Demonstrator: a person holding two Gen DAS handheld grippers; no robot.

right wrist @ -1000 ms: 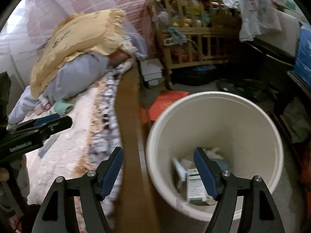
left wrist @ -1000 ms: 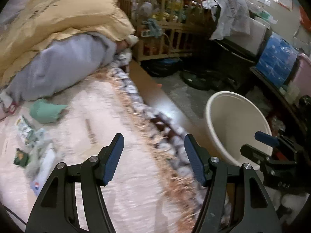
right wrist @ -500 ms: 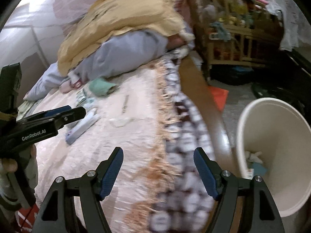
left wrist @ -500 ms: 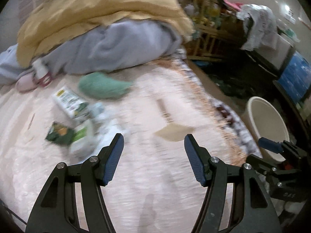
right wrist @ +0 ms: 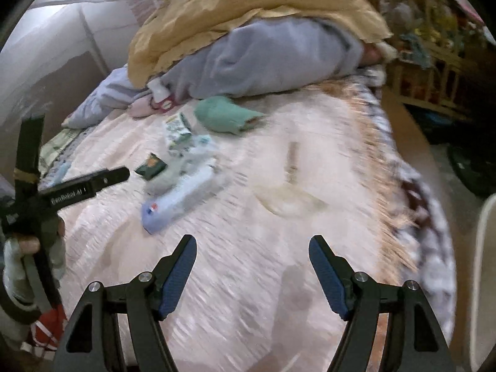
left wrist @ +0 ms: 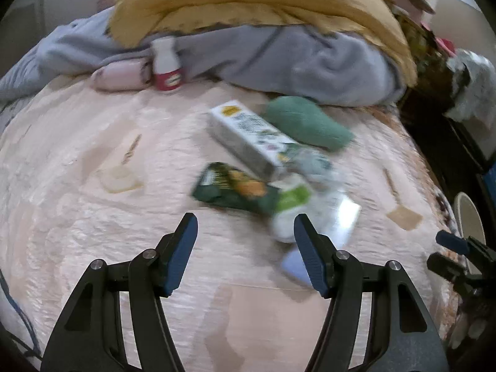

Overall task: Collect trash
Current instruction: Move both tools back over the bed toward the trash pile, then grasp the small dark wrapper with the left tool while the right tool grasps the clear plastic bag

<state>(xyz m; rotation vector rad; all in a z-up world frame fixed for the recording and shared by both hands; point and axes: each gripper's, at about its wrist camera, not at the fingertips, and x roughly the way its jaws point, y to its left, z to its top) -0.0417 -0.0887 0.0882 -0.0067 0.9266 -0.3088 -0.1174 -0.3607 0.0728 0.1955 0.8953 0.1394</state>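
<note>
Both blue pads of our left gripper [left wrist: 245, 248] stand wide apart with nothing between them, hovering over the pink bedspread [left wrist: 77, 217]. Through the left wrist camera, the trash pile sits just beyond the fingertips: a dark green snack wrapper [left wrist: 231, 190] nearest, a white and green carton [left wrist: 248, 139] lying past the wrapper, and a pale blue flat packet [left wrist: 322, 238] to the wrapper's right, partly behind our right-hand pad. A small red and white bottle [left wrist: 166, 65] stands well beyond the wrapper against the grey blanket [left wrist: 279, 59], and a green cloth [left wrist: 307, 122] lies beside the carton. Through the right wrist camera, our right gripper [right wrist: 252, 272] is likewise spread and empty, well short of the wrapper, and the bucket [right wrist: 486, 279] shows only as a rim at the far right, well apart from the wrapper. We judge the risk to be a poor pinch: the wrapper is thin and flat on soft quilting, so closing pads could gather bedspread instead, or nudge the overlapping pieces apart, and the motion blur makes our aim less sure
</note>
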